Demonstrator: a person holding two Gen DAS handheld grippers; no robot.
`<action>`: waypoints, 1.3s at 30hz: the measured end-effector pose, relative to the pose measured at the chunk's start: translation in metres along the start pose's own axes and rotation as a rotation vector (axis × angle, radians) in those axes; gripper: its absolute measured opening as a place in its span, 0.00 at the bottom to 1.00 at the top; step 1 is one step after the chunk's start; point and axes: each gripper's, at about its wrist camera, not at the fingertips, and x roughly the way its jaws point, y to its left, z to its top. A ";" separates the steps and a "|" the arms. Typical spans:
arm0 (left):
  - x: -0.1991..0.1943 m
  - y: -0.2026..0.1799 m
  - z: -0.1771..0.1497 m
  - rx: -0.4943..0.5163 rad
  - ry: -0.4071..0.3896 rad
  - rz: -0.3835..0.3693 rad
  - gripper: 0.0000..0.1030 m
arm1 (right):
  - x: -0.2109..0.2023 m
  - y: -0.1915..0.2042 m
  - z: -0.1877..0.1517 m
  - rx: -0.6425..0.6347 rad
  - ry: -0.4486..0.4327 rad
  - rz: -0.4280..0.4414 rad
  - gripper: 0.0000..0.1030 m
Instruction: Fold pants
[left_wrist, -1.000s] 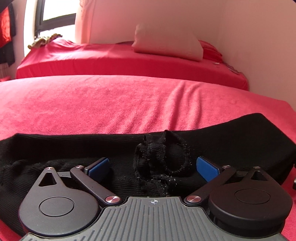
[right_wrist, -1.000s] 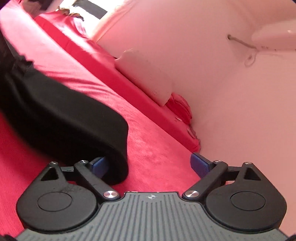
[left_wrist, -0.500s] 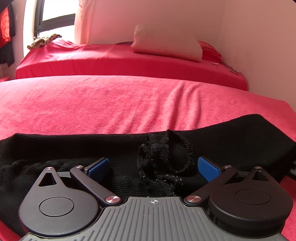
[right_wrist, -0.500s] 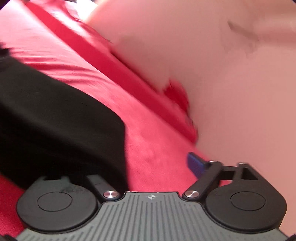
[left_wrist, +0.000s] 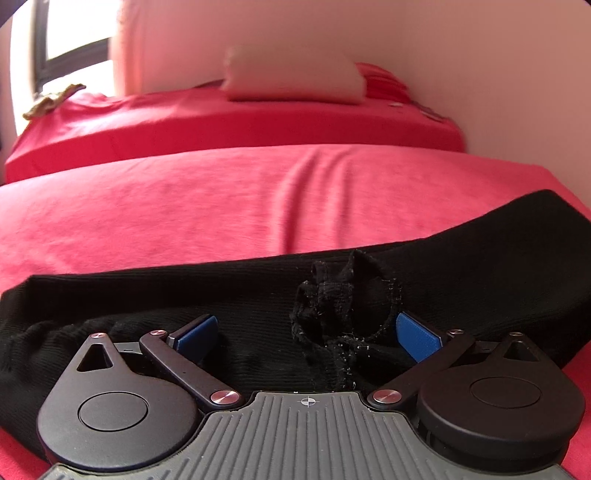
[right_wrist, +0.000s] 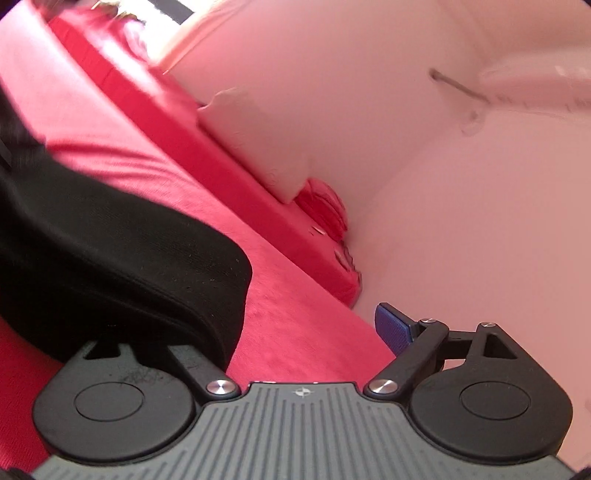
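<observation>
Black ribbed pants (left_wrist: 461, 266) lie in a long band across the red bed (left_wrist: 221, 206). My left gripper (left_wrist: 306, 332) is open and rests low on the fabric, with a bunched, frayed fold (left_wrist: 340, 302) between its blue pads. In the right wrist view the rounded end of the pants (right_wrist: 129, 258) lies at the left. My right gripper (right_wrist: 295, 332) is open. Its left finger is hidden under the cloth edge; its right blue pad (right_wrist: 391, 325) stands over bare sheet.
A second red bed (left_wrist: 240, 122) with a pale pillow (left_wrist: 295, 77) stands behind, by a window (left_wrist: 74, 44). A white wall (right_wrist: 461, 221) runs close along the right side of the bed.
My right gripper has slid left, so its left finger is now under the end of the pants. My left gripper has tilted slightly and stays open on the fabric.
</observation>
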 end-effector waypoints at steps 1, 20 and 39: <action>0.001 -0.004 -0.002 0.020 -0.005 0.009 1.00 | 0.001 -0.003 -0.006 0.020 0.028 0.020 0.89; -0.006 0.005 0.003 -0.004 0.032 0.000 1.00 | -0.019 -0.030 0.038 0.120 -0.033 0.565 0.89; -0.045 0.058 0.002 -0.050 -0.003 0.133 1.00 | 0.052 0.007 0.062 0.160 0.211 0.561 0.90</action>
